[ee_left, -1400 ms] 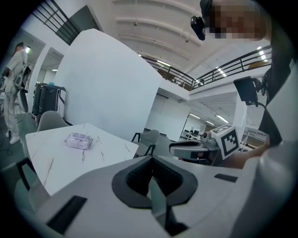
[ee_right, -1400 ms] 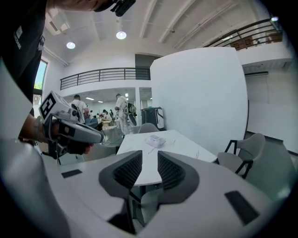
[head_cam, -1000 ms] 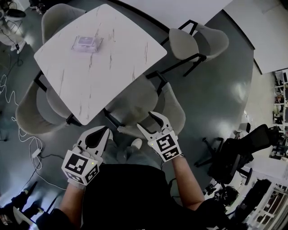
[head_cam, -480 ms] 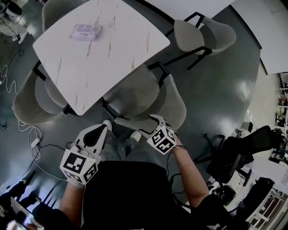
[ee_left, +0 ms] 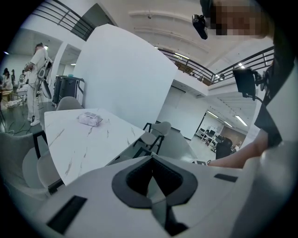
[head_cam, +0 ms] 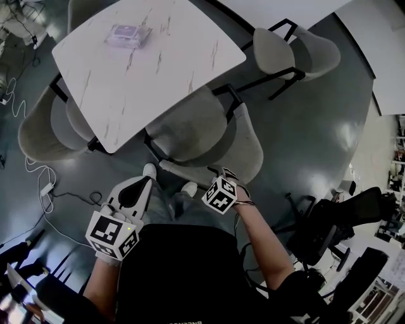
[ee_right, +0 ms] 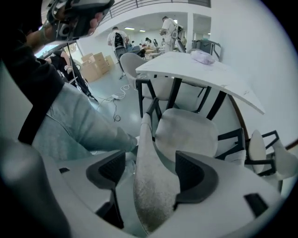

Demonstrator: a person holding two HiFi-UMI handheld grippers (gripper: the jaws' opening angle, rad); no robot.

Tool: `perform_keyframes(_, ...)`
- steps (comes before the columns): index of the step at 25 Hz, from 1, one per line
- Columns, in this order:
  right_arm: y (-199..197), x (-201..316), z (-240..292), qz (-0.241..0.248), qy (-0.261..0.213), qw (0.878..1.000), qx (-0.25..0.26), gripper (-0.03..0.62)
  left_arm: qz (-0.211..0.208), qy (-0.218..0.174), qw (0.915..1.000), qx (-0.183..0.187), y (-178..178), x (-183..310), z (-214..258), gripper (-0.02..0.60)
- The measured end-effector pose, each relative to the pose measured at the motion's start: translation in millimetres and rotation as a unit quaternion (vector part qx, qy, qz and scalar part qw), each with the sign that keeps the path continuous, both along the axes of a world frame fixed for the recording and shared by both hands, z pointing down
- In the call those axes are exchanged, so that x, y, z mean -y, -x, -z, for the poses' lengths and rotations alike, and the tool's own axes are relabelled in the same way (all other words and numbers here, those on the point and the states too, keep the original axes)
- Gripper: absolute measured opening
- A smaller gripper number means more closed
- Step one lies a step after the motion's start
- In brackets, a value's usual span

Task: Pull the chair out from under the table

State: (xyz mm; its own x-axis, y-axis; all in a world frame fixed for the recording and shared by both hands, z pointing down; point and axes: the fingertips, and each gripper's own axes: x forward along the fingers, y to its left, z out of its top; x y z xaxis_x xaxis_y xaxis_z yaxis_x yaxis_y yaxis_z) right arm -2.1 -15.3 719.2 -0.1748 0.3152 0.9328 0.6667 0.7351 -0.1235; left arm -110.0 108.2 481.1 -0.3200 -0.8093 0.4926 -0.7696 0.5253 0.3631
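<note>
In the head view my right gripper [head_cam: 224,177] shows little but its marker cube. Its jaws, which have just been opening with the chair [head_cam: 243,145] back between them, are mostly hidden beneath the cube. The table [head_cam: 171,76] covers the seat's front. The packet [head_cam: 128,35] at upper left is too small to identify. The top edge crops the far chair [head_cam: 88,11].

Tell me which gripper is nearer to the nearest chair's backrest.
Right. The right gripper holds its jaws, which have just been opening, astride the top edge of the backrest. The left gripper, jaws shut and empty, hangs short of it, touching nothing.
</note>
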Motion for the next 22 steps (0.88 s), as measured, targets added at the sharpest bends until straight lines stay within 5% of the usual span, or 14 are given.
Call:
perform_keyframes(9,-21.1,1.6,-51.3,0.059,-0.073,0.994,-0.056,0.321,0.029,-0.013,0.9994,-0.013,-7.3,-5.5,-0.2,0.005)
perform_keyframes(15,-34.9,15.2,-85.3,0.139,-0.203,0.967,-0.067,0.314,0.028,-0.011,0.9995,-0.013,-11.5,-9.0,-1.0,0.005)
perform_keyframes(17,-36.6,22.8,-92.8,0.155,-0.239,0.956,-0.068,0.204,0.026,-0.011,0.9995,-0.013,-13.2,-9.1,0.0,0.005)
perform_keyframes(22,-40.1,30.2,-103.0,0.163,-0.273,0.943,-0.097,0.163,0.022,-0.014,0.9995,-0.019,-17.8,-8.5,0.3,0.005)
